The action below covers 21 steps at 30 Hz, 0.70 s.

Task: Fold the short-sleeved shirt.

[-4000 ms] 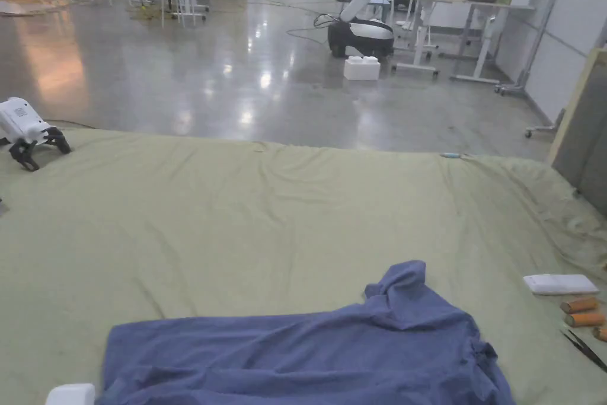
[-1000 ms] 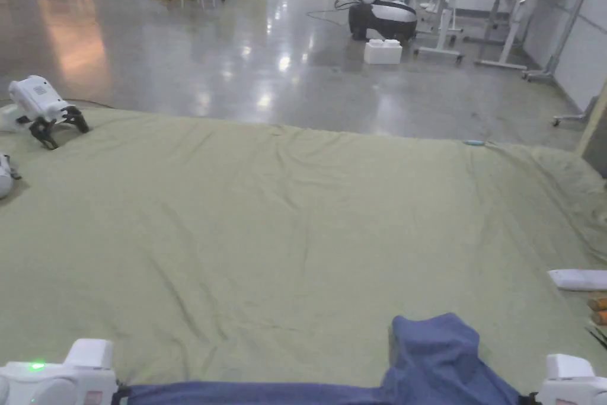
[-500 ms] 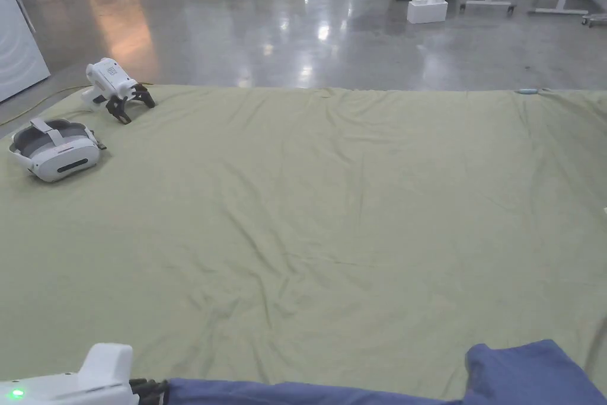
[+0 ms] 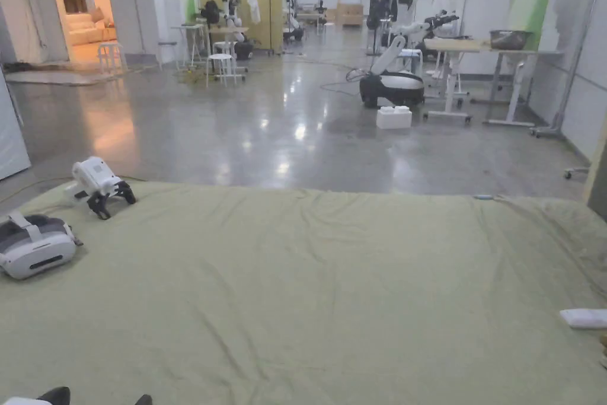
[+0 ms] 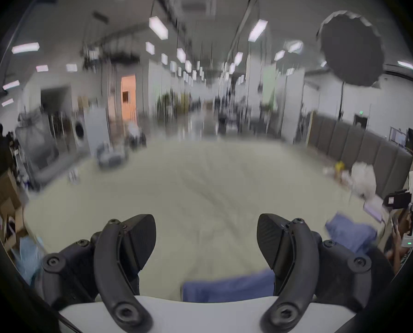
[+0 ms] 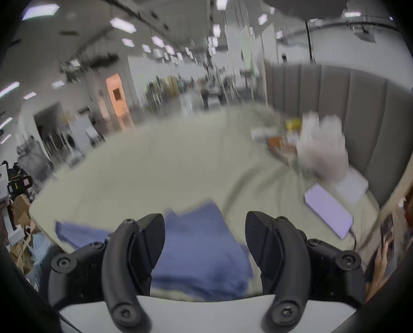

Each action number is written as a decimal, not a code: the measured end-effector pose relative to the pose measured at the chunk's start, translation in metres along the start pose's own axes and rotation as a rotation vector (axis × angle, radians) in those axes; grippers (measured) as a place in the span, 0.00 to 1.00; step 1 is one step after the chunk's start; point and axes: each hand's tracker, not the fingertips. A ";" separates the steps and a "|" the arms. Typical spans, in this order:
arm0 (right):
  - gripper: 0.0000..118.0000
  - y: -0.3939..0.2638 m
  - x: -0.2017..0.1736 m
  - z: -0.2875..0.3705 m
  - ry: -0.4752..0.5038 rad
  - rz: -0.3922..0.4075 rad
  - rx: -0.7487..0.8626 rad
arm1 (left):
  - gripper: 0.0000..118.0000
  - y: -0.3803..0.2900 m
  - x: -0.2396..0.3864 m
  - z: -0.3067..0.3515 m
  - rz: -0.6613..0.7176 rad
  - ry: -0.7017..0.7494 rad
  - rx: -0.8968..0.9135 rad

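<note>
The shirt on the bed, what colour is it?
Plain blue, no pattern visible; the shirt shows best in the right gripper view.

The head view looks level across the wide olive-green cloth-covered table (image 4: pixel 332 281) toward the glossy grey hall floor (image 4: pixel 267 127), while both blurred gripper views sit low at that table's near edge, facing along it, sharing its cloth and the crumpled blue short-sleeved shirt (image 6: pixel 200 249).

One blue shirt (image 6: pixel 200 254), one headset (image 4: pixel 32 246), one spare gripper (image 4: pixel 101 184).
</note>
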 end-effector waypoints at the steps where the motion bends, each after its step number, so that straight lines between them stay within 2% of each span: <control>1: 0.62 0.013 -0.010 0.009 0.010 0.012 0.067 | 0.78 0.016 0.009 0.013 -0.022 0.004 0.057; 3: 0.62 0.035 -0.032 0.027 0.052 0.036 0.201 | 0.80 0.042 0.031 0.038 -0.066 0.031 0.181; 6: 0.62 0.056 -0.061 0.040 0.085 0.062 0.311 | 0.79 0.062 0.053 0.062 -0.067 0.033 0.261; 8: 0.62 0.060 -0.072 0.042 0.093 0.082 0.340 | 0.74 0.066 0.063 0.074 -0.046 0.032 0.290; 9: 0.57 0.061 -0.077 0.044 0.090 0.090 0.347 | 0.64 0.068 0.067 0.079 -0.035 0.027 0.288; 10: 0.48 0.061 -0.081 0.045 0.087 0.093 0.359 | 0.50 0.068 0.067 0.078 -0.022 0.019 0.280; 11: 0.35 0.061 -0.083 0.047 0.094 0.095 0.371 | 0.31 0.068 0.067 0.082 -0.009 -0.001 0.280; 12: 0.16 0.062 -0.086 0.048 0.092 0.103 0.376 | 0.13 0.068 0.069 0.085 -0.011 -0.025 0.288; 15: 0.03 0.061 -0.090 0.049 0.086 0.108 0.392 | 0.02 0.066 0.073 0.087 -0.036 -0.027 0.296; 17: 0.01 0.062 -0.090 0.050 0.087 0.109 0.383 | 0.00 0.068 0.076 0.089 -0.081 -0.039 0.291; 21: 0.00 0.062 -0.092 0.047 0.092 0.120 0.377 | 0.00 0.071 0.070 0.086 -0.073 -0.069 0.287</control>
